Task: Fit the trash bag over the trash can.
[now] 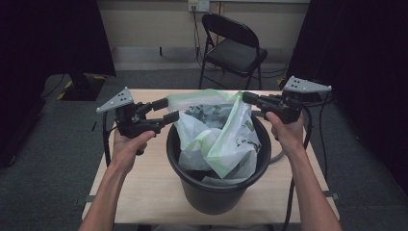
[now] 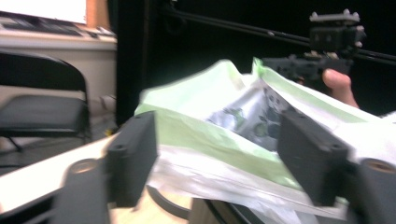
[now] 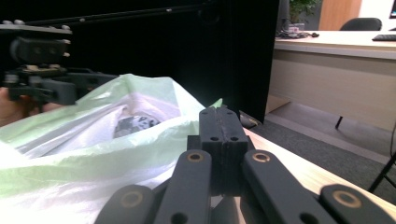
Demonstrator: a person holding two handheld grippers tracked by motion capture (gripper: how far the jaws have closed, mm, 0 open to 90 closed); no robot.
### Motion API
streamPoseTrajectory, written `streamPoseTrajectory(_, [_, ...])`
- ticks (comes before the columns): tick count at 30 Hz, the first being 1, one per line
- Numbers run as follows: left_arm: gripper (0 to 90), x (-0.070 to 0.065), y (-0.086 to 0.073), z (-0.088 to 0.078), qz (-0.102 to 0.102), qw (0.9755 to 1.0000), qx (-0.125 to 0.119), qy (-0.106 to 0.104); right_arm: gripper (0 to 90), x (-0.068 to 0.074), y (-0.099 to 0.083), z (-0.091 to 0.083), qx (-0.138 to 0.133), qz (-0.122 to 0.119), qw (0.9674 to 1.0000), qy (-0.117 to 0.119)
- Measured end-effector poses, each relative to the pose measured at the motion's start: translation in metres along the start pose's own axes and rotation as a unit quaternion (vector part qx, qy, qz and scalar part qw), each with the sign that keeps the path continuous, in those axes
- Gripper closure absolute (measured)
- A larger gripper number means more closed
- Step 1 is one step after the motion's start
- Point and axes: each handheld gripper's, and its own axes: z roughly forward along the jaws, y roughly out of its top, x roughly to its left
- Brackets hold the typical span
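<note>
A white plastic bin liner (image 1: 219, 137) with a pale green rim band and dark print sits bunched inside a black bucket (image 1: 216, 192) on a light wooden table (image 1: 144, 197).

The right gripper (image 1: 246, 97) has its jaws pressed together on the green edge of the liner; in the right gripper view a small tip of green film sticks up just above the closed fingertips (image 3: 223, 126), and the rest of the bag spreads away to the left of them. From that pinched corner the film runs down into the bucket, below and to the side of the fingers.

The left gripper (image 1: 166, 109) stands with its jaws apart. In the left gripper view the two black fingers (image 2: 133, 156) stand on either side of the liner's green-banded edge, which stretches across the gap between them. Neither pad is seen pressing on the film; whether the film brushes the far finger cannot be told, as that view is blurred. In the high view the lower finger lies just beside the near rim of the bag, above the bucket's left wall.

Past the fingertips of both grippers, beyond the far table edge, stands a black folding chair (image 1: 233, 48).
</note>
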Motion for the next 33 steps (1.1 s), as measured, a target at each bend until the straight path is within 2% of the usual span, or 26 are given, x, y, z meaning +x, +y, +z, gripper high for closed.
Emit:
streamPoseTrajectory(2, [53.1,-0.001,-0.002,0.004,0.006,0.9999,0.015,-0.005,90.0,0.001,0.001,0.000,0.000,-0.002,1.0000,0.006])
streamPoseTrajectory(3, [63.2,-0.003,-0.002,0.005,0.009,0.9997,0.019,-0.014,88.4,0.002,0.001,0.000,0.002,-0.003,1.0000,0.007])
streamPoseTrajectory(4, [71.9,-0.004,-0.003,0.006,0.015,0.9996,0.022,-0.012,83.6,0.003,0.001,0.000,0.003,-0.003,1.0000,0.006])
streamPoseTrajectory(7, [89.8,-0.007,-0.003,0.007,0.024,0.9990,0.032,-0.021,71.7,0.003,0.003,-0.001,0.005,-0.003,1.0000,0.006])
streamPoseTrajectory(9, [90.0,-0.009,-0.002,0.008,0.037,0.9984,0.038,-0.021,56.9,0.004,0.007,-0.001,0.005,0.001,1.0000,0.005])
streamPoseTrajectory(10, [90.0,-0.011,-0.002,0.008,0.042,0.9980,0.040,-0.023,52.2,0.005,0.010,-0.001,0.004,0.005,1.0000,0.000])
streamPoseTrajectory(12, [90.0,-0.013,-0.001,0.008,0.047,0.9979,0.039,-0.025,45.3,0.004,0.017,0.002,0.002,0.013,0.9999,0.009])
streamPoseTrajectory(14, [90.0,-0.015,0.000,0.007,0.054,0.9974,0.035,-0.030,40.0,0.003,0.024,0.009,0.008,0.021,0.9997,0.000])
streamPoseTrajectory(16, [90.0,-0.017,0.001,0.006,0.060,0.9971,0.035,-0.029,36.9,0.002,0.026,0.018,0.032,0.033,0.9989,0.007])
streamPoseTrajectory(19, [90.0,-0.016,0.001,0.000,0.059,0.9974,0.032,-0.026,35.4,0.003,0.020,0.029,0.082,0.023,0.9963,-0.008])
streamPoseTrajectory(20, [90.0,-0.014,0.001,-0.003,0.057,0.9977,0.029,-0.023,35.5,0.002,0.018,0.030,0.089,0.025,0.9957,-0.006])
streamPoseTrajectory(22, [90.0,-0.011,0.001,-0.007,0.055,0.9980,0.028,-0.017,42.0,-0.001,0.012,0.029,0.097,0.025,0.9949,-0.002])
streamPoseTrajectory(24, [90.0,-0.008,0.000,-0.009,0.052,0.9983,0.025,-0.012,42.6,-0.004,0.007,0.028,0.111,0.024,0.9936,-0.001])
streamPoseTrajectory(26, [90.0,-0.005,-0.001,-0.010,0.047,0.9985,0.024,-0.010,59.4,-0.007,0.004,0.027,0.118,0.020,0.9928,0.007])
streamPoseTrajectory(27, [90.0,-0.004,-0.001,-0.009,0.047,0.9986,0.023,-0.008,69.7,-0.008,0.003,0.027,0.120,0.015,0.9927,0.006])
streamPoseTrajectory(29, [90.0,-0.002,-0.001,-0.008,0.045,0.9987,0.022,-0.001,84.4,-0.010,0.002,0.029,0.122,0.012,0.9925,0.003])
streamPoseTrajectory(31, [90.0,-0.001,-0.001,-0.007,0.040,0.9989,0.023,0.011,89.7,-0.013,0.001,0.030,0.117,0.014,0.9931,0.001])
streamPoseTrajectory(33, [90.0,0.002,-0.003,-0.003,0.047,0.9976,0.038,0.033,90.0,-0.019,-0.001,0.032,0.114,0.022,0.9931,-0.013])
